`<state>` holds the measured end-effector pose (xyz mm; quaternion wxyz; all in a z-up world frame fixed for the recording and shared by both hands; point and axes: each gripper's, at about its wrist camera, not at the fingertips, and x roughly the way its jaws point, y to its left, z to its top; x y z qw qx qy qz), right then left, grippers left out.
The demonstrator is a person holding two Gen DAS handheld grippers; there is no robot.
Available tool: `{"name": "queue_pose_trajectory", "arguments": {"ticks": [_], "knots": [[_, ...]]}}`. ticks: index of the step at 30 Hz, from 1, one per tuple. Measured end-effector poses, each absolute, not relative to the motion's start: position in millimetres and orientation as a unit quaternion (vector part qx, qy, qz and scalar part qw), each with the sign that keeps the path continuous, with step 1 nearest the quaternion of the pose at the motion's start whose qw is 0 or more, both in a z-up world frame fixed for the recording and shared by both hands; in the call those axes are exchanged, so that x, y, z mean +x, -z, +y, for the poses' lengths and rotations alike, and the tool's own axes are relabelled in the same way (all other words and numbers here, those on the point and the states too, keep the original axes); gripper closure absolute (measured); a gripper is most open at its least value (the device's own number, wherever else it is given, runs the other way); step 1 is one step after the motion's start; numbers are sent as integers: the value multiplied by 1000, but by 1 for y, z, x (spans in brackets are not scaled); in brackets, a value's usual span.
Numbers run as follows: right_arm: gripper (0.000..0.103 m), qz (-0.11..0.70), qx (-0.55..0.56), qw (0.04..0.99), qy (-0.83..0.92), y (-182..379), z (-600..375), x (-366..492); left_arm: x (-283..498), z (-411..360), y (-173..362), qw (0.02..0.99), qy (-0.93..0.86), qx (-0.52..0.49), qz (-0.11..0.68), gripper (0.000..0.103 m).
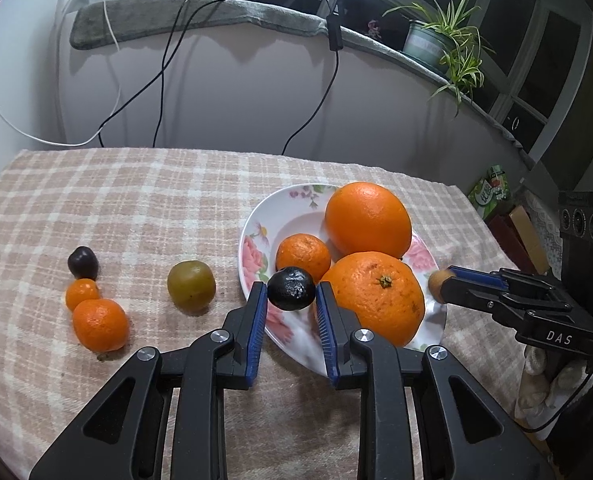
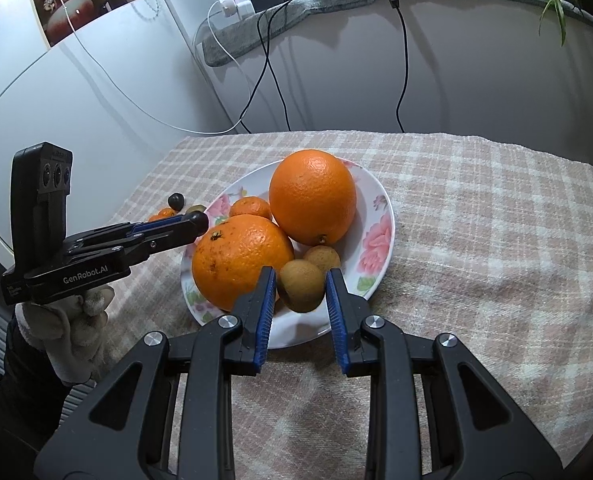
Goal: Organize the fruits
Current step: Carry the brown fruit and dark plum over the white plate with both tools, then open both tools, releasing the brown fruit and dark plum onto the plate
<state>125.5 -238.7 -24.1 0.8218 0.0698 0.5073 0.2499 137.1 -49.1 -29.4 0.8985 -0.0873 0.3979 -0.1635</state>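
While both grippers work over the flowered plate [image 1: 256,236], the entry turns on what sits between each pair of tips. Left gripper [image 1: 289,295]: jaws narrow but seemingly parted, a round dark fruit [image 1: 291,289] lying dead centre between the tips with slivers of gap at either pad, though the view is too tight to rule out light contact; fruit over the plate's near rim, just ahead-left of the stem-up orange [image 1: 374,296]; no long axis to speak of. Right gripper [image 2: 301,280]: jaws clamped narrow on a brown fruit [image 2: 300,286], held at the tips over the plate's near edge, a second brown fruit [image 2: 322,258] just beyond it. Loose stock on the checked cloth [image 1: 136,208]: green fruit [image 1: 191,286], mandarins and another dark fruit, all well left of the left jaws, so the left hand is judged nearer for the next pick.
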Motion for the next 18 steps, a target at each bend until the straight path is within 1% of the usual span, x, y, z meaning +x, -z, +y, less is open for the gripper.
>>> {"name": "queue_pose_trajectory", "arguments": {"ticks": [1,2,3,4,5,6,8,12,14,18], "knots": [[74,505,68,823,-249,23,-238,125,137,-49,29,899,162,-88,398,63],[63,503,66,825,-248,22,-238,125,136,-48,28,899,160,-90,397,53],[55,500,65,828,-246,20,-239,124,136,-47,28,900,160,-92,396,48],[37,494,66,832,-244,18,-239,124,136,-47,27,900,160,-94,395,46],[28,488,67,835,-243,16,-240,123,135,-46,27,900,158,-94,395,39],[25,482,70,839,-244,14,-241,122,135,-46,26,901,156,-95,394,35],[22,478,69,841,-244,10,-241,122,134,-46,25,901,158,-95,393,35],[22,472,65,844,-244,5,-239,122,131,-46,23,904,153,-90,389,35],[19,473,63,844,-243,5,-238,123,130,-46,21,905,151,-90,388,35],[19,471,52,846,-246,3,-235,121,127,-43,18,908,147,-87,383,35]]}}
